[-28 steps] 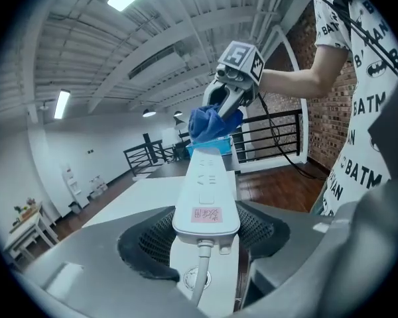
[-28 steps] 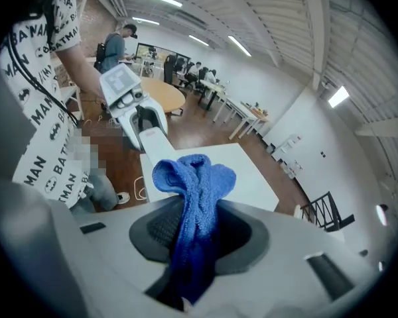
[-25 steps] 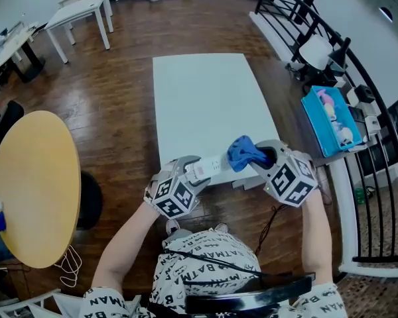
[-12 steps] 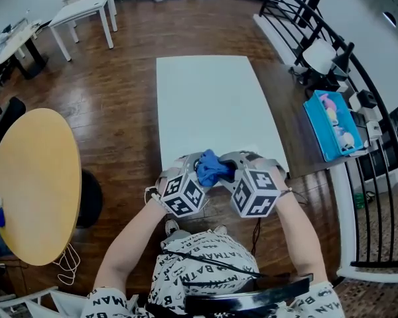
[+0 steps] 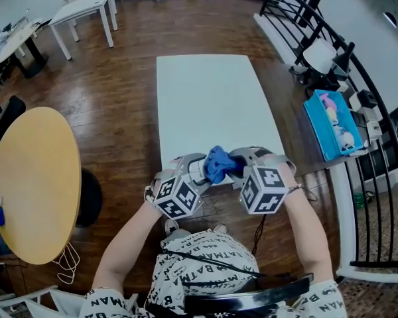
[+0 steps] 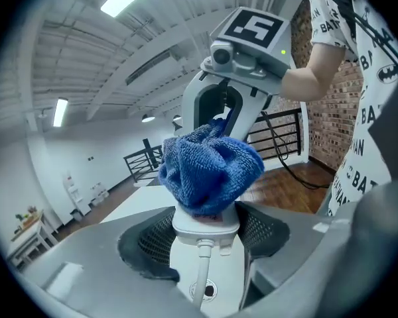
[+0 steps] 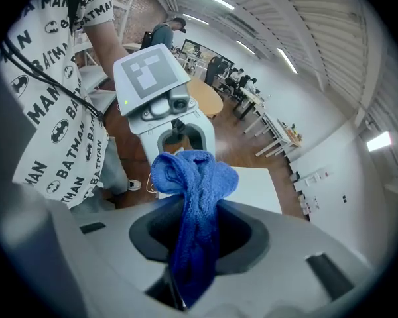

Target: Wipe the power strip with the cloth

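Note:
Over the near edge of the white table (image 5: 212, 105), my left gripper (image 5: 195, 172) is shut on a white power strip (image 5: 199, 175). In the left gripper view the power strip (image 6: 204, 234) sits between the pads, its cord running down toward the camera. My right gripper (image 5: 233, 164) is shut on a blue cloth (image 5: 217, 162). The bunched cloth (image 6: 209, 167) rests on the strip's far end, right in front of the left jaws. In the right gripper view the cloth (image 7: 194, 197) hangs between the jaws of the right gripper (image 7: 196, 225), facing the left gripper (image 7: 160, 91).
A round yellow table (image 5: 33, 184) stands at the left. At the right, a blue bin (image 5: 331, 121) sits by a black railing (image 5: 378, 158). White tables (image 5: 86, 8) stand at the back. The floor is dark wood.
My right gripper has carried the cloth leftward along the strip, from its far end up close to the left gripper. The left gripper has kept still with the strip.

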Tool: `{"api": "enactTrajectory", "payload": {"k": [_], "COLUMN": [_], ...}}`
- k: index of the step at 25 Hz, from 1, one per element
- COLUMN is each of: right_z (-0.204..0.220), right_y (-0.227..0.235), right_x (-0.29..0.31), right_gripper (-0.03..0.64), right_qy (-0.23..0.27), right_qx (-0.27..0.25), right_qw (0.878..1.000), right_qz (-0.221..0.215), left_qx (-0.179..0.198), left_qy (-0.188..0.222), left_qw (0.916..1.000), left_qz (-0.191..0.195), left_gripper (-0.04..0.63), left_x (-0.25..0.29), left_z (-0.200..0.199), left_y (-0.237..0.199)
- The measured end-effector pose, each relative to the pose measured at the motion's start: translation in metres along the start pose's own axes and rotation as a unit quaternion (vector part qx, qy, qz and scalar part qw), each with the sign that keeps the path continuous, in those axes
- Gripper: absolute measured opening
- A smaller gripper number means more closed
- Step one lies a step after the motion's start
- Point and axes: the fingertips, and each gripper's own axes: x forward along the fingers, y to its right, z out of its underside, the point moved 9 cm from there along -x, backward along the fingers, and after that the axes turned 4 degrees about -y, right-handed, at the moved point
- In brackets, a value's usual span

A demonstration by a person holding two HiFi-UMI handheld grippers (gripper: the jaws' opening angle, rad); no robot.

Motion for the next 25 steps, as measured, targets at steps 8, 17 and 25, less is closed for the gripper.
{"api": "enactTrajectory", "payload": {"k": [8,17,25], "right_z": [0.050,0.092,0.086], "right_y": [0.016,0.026,0.025], "right_x": [-0.014,-0.026,-0.044], "right_gripper": [0.123,0.123,0.121], "right_qy": [-0.047,-0.083,-0.056], "right_qx": [0.040,0.080,0.094], "right_qw": [0.997,0.990,0.989], "right_qz": [0.045,0.084,0.098], "left_qx": [-0.006,-0.019,-0.025], "left_qy": [0.004,0.011,0.010], "left_qw": [0.9999,0.9997,0.9995], "left_qz": [-0.009,-0.013,-0.017], "left_gripper": [0.279,0.279,0.279], "left_x": [-0.019,-0.029,-0.029], "left_z": [0.003,0.006,0.006], "left_y": [0.001,0.003,0.001]}}
